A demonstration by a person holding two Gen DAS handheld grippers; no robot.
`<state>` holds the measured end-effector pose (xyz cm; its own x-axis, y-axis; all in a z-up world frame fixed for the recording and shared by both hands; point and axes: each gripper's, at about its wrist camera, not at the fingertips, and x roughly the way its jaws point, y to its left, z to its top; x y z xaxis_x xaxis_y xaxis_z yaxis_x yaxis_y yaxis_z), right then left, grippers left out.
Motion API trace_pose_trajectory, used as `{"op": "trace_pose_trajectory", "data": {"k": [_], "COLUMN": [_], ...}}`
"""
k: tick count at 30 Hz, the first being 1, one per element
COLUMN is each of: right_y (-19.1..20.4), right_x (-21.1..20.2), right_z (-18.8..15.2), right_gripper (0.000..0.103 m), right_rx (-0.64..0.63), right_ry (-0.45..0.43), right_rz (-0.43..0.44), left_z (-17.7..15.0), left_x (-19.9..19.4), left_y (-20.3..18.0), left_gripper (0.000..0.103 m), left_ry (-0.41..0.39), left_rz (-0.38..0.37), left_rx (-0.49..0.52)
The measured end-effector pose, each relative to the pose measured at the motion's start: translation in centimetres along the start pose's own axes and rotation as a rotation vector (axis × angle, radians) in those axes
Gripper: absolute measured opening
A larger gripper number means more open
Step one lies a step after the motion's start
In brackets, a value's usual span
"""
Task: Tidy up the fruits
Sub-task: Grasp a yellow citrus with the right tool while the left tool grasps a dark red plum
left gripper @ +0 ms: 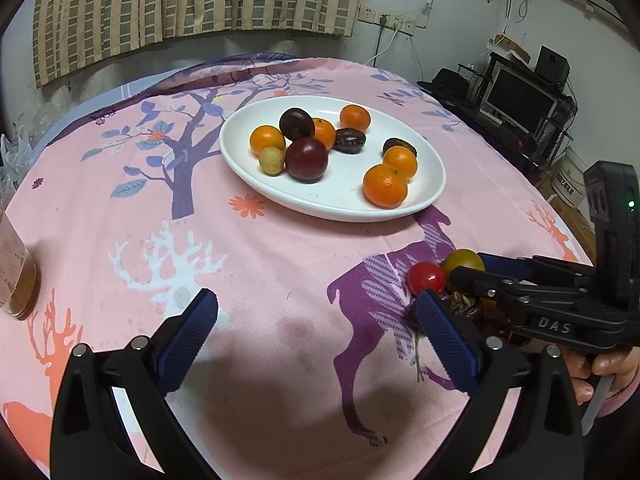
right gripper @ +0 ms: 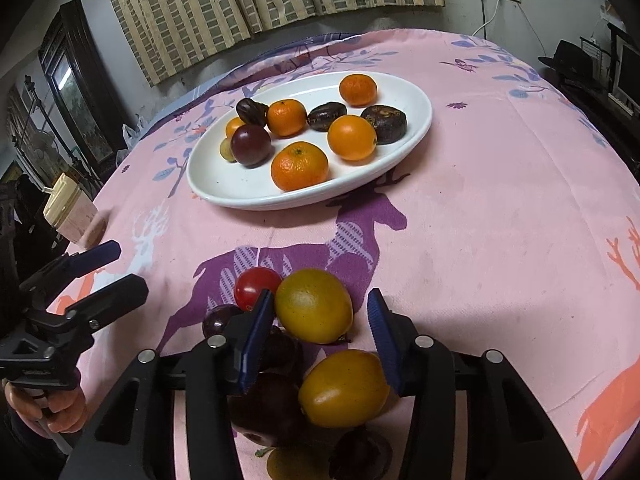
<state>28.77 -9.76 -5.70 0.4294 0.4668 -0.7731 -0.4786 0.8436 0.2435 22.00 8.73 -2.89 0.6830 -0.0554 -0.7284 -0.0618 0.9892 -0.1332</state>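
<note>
A white oval plate (left gripper: 340,200) (right gripper: 224,188) on the pink cloth holds several oranges (left gripper: 385,185) (right gripper: 299,165), dark plums (left gripper: 306,159) (right gripper: 251,145) and dark wrinkled fruits. A loose pile lies near the front: a red cherry tomato (left gripper: 426,278) (right gripper: 256,287), yellow-green fruits (left gripper: 463,261) (right gripper: 313,311) and dark plums (right gripper: 268,408). My right gripper (right gripper: 320,312) (left gripper: 472,268) is open, its fingers either side of a yellow-green fruit, not closed on it. My left gripper (left gripper: 318,312) (right gripper: 116,266) is open and empty over bare cloth, left of the pile.
A jar with a brown base (left gripper: 16,272) (right gripper: 74,216) stands at the table's left edge. A crumpled plastic bag (left gripper: 12,160) lies far left. A desk with a monitor (left gripper: 516,100) stands beyond the right edge. Curtains hang behind.
</note>
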Motion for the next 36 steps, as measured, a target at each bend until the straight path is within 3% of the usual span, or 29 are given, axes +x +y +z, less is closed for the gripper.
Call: {"op": "trace_pose_trajectory", "data": {"k": [10, 14, 16, 20, 22, 24, 36], "right_y": [0.7, -0.6, -1.4, -2.6, -2.9, -3.0, -1.9], "right_x": [0.2, -0.6, -1.6, -2.7, -2.8, -2.8, -3.8], "right_z": [-0.1, 0.3, 0.6, 0.9, 1.0, 1.1, 0.8], "right_gripper": [0.040, 0.039, 0.039, 0.039, 0.039, 0.039, 0.039], "right_rx": [-0.031, 0.044, 0.080, 0.130, 0.148, 0.154, 0.103], "right_ry": [-0.010, -0.038, -0.083, -0.139, -0.142, -0.143, -0.167], "right_rz": [-0.002, 0.044, 0.048, 0.016, 0.010, 0.010, 0.007], "left_z": [0.0, -0.2, -0.4, -1.4, -2.2, -2.7, -2.5], "left_x": [-0.4, -0.4, -0.4, -0.4, -0.5, -0.3, 2.1], "left_y": [-0.5, -0.8, -1.3, -3.9, -5.7, -7.1, -8.8], "left_gripper": [0.098, 0.098, 0.098, 0.098, 0.093, 0.073, 0.058], "left_ry": [-0.004, 0.001, 0.020, 0.083, 0.112, 0.135, 0.204], "left_rz": [-0.006, -0.025, -0.072, -0.250, -0.310, -0.335, -0.366], "left_rx": [0.018, 0.026, 0.034, 0.083, 0.124, 0.165, 0.077]}}
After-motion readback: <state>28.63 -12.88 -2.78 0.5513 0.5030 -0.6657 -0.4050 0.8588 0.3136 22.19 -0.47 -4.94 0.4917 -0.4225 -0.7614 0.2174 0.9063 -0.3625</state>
